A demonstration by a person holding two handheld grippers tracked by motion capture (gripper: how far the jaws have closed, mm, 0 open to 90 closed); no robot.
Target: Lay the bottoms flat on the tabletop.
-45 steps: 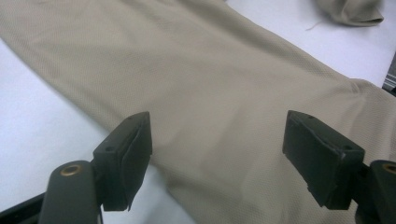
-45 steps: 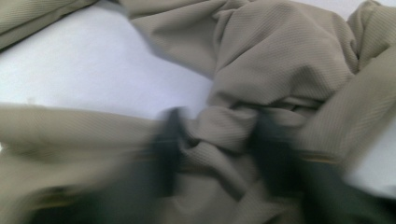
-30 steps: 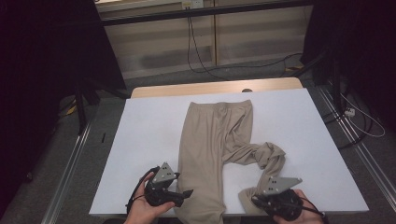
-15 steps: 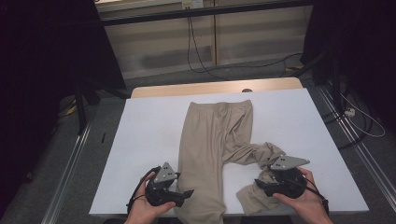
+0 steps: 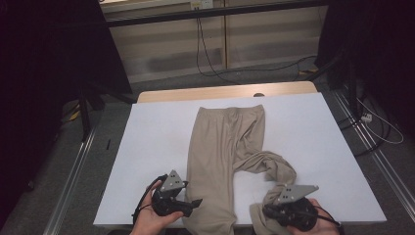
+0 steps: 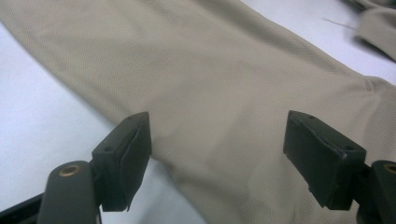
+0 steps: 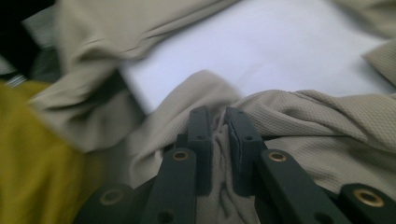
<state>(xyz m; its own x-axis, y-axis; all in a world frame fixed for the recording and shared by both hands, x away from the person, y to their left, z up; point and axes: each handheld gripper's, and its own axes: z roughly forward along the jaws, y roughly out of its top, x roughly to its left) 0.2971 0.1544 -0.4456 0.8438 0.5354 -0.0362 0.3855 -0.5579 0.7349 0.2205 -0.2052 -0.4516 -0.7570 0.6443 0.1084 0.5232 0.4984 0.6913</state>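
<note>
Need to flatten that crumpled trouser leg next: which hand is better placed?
Right. The right gripper has just closed on the crumpled leg; the left gripper hangs open over the flat leg.

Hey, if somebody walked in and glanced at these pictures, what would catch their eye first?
Probably the beige knit fabric trousers spread down the middle of the white rectangular table, with one leg twisted and bunched toward the near right corner. There the right claw has just been closing and pinches a fold of that cloth. The left claw is open over the flat, straight leg.
</note>
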